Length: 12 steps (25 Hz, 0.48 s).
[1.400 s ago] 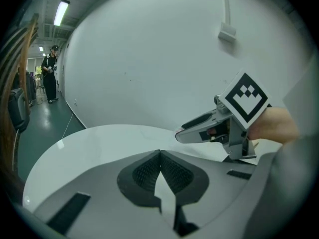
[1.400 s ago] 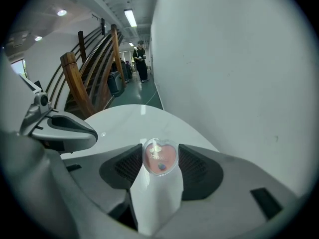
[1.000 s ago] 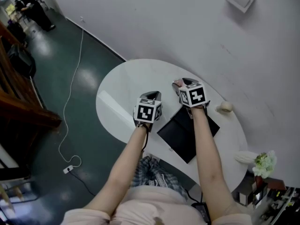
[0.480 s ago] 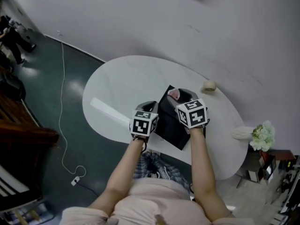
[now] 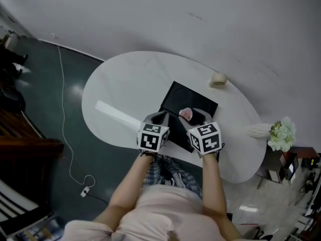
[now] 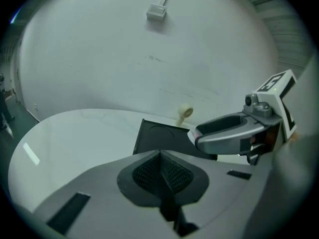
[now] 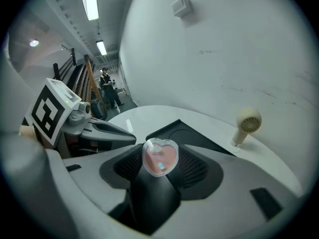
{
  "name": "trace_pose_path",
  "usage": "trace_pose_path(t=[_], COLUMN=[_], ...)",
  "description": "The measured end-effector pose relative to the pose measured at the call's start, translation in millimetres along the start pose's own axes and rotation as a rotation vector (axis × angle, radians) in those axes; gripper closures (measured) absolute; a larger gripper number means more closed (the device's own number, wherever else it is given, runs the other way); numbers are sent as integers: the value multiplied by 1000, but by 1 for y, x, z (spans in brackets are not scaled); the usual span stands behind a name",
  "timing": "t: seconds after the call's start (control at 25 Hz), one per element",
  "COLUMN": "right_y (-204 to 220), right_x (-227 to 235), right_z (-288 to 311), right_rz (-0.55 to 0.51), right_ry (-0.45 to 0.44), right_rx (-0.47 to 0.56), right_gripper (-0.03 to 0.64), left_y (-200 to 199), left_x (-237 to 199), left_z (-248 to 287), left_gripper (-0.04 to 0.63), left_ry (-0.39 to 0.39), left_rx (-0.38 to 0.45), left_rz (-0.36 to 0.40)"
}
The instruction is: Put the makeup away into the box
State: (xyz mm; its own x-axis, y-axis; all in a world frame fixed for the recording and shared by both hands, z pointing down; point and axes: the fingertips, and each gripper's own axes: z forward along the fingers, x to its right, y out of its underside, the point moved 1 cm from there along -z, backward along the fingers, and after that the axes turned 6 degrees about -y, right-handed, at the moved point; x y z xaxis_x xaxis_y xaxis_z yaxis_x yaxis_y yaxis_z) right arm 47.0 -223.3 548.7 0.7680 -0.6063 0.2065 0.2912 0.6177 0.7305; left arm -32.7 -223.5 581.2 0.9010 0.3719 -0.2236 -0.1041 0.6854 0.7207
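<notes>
A flat black box (image 5: 189, 97) lies on the white oval table (image 5: 125, 89). My right gripper (image 5: 193, 114) hovers over the box's near part, shut on a small pink heart-shaped makeup case (image 5: 186, 114). In the right gripper view the heart case (image 7: 160, 156) stands upright between the pads, with the box (image 7: 185, 130) beyond it. My left gripper (image 5: 159, 116) is shut and holds nothing, just left of the box's near corner. The left gripper view has its jaws (image 6: 160, 156) meeting in front of the box (image 6: 159, 138), with the right gripper (image 6: 224, 132) alongside.
A small cream hair-dryer-shaped thing (image 5: 218, 79) stands on the table near the wall, behind the box. White flowers (image 5: 281, 134) and a white object (image 5: 258, 130) sit at the table's right end. A cable (image 5: 65, 109) trails over the dark floor at left.
Both grippers have drawn back from the box's far side to its near edge, close to the person. The heart case stays in the right gripper. The left stays shut.
</notes>
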Motion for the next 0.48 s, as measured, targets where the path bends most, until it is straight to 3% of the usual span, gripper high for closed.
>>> trace_pose_path(t=[0.48], right_y=[62], right_x=[-17], right_z=[9], right_rz=[26], right_ry=[-52], right_rx=[-116], right_gripper=[374], left_y=[40], left_x=[17], left_z=[9], left_gripper=[569], left_ry=[1], left_rx=[-42], left_rz=[12])
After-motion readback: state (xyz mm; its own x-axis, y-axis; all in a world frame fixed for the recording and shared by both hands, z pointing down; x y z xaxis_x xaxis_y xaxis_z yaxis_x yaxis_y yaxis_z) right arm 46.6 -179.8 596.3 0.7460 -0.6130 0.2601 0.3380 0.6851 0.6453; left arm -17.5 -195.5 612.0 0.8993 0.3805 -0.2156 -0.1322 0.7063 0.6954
